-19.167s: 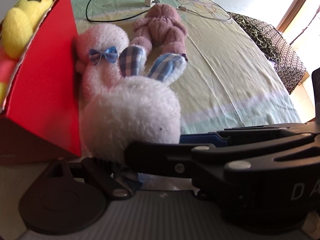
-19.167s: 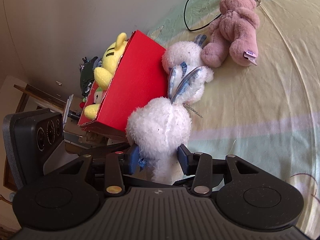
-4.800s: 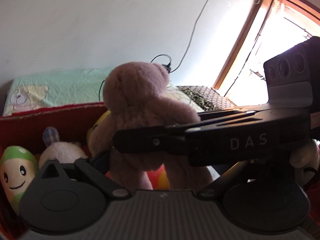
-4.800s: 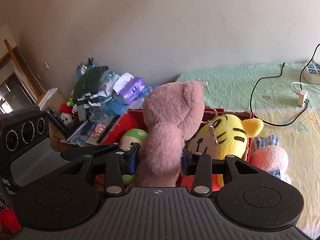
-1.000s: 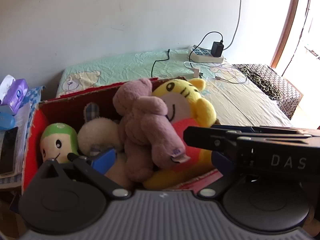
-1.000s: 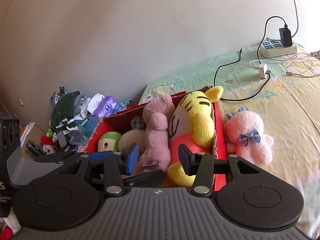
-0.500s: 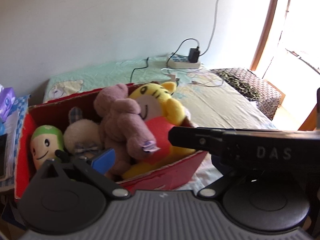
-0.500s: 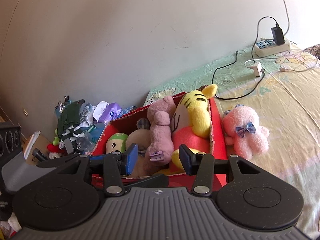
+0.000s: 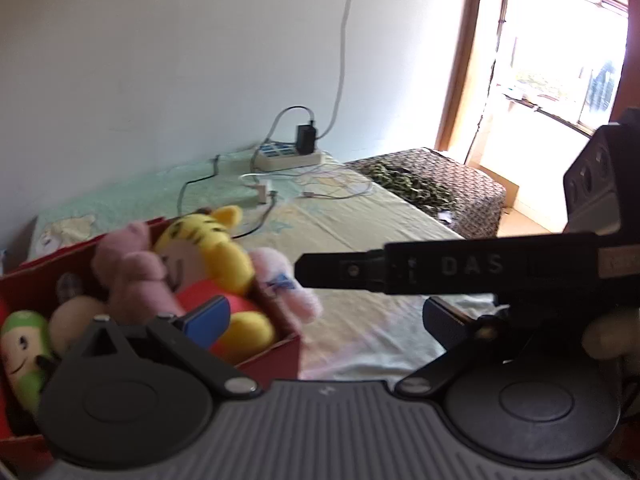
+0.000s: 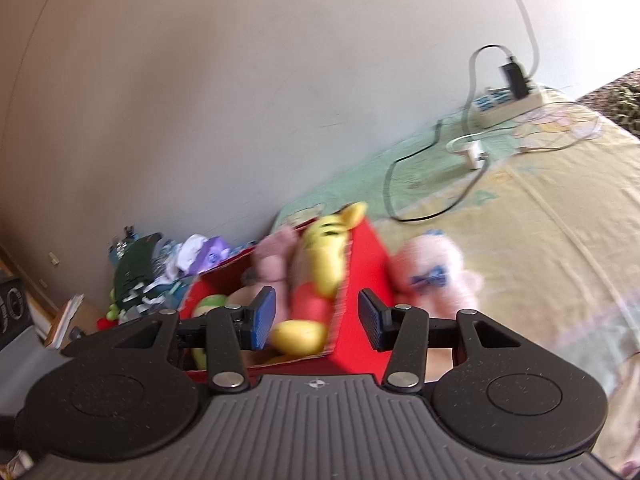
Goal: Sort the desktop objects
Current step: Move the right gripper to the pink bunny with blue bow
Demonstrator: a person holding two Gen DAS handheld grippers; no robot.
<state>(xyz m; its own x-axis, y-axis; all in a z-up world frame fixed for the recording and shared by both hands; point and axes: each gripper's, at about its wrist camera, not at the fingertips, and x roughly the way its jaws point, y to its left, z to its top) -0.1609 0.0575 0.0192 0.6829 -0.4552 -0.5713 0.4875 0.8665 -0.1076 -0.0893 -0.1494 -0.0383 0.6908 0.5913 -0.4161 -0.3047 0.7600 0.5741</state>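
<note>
Fingers of both the left gripper (image 9: 324, 314) and right gripper (image 10: 316, 322) are spread apart, empty. One pink plush (image 10: 434, 276) lies on the bed, touching the red box (image 10: 366, 276) at its 3 o'clock side, likely next to go in.

The right gripper (image 10: 316, 322), jaws apart and empty, hangs above a red box (image 10: 362, 264) of plush toys; a pink plush (image 10: 436, 272) lies beside it.

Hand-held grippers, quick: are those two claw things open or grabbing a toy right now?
Left hand-held gripper: open, holding nothing.
Right hand-held gripper: open, holding nothing.
</note>
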